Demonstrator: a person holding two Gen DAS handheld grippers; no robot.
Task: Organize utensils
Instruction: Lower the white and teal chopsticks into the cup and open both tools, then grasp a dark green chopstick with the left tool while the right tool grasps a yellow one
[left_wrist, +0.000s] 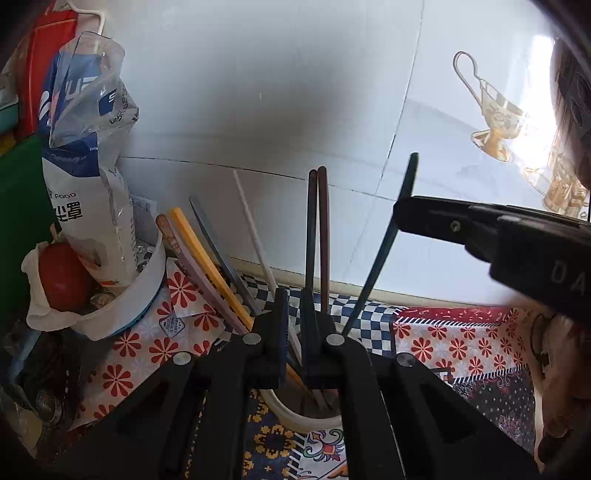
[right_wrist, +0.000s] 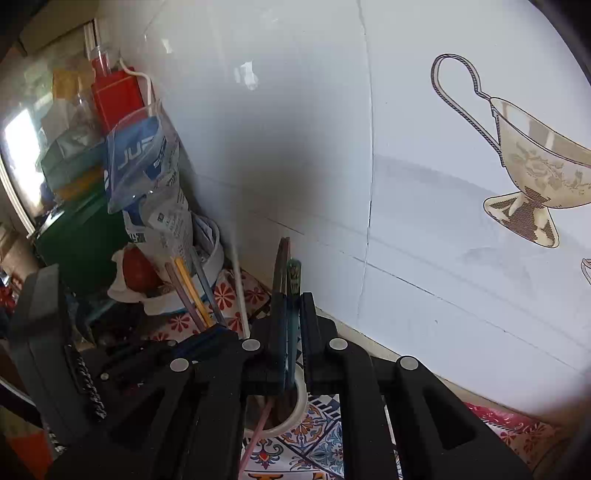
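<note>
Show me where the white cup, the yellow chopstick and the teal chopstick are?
white cup (left_wrist: 295, 419), left wrist view, front rim.
yellow chopstick (left_wrist: 207, 258), left wrist view, mid-shaft.
teal chopstick (left_wrist: 373, 273), left wrist view, mid-shaft.

Glossy white wall tiles (left_wrist: 280, 110) with a printed gold teacup motif (right_wrist: 524, 166); patterned, smooth tablecloth (left_wrist: 458, 343); crinkled clear-and-blue plastic bag (left_wrist: 88, 122), upper left; matt black plastic gripper fingers (left_wrist: 280, 332) with bright metal pivot pins (left_wrist: 252, 338); smooth coloured plastic chopsticks (left_wrist: 207, 258) in a glossy white cup (left_wrist: 295, 415).
</note>
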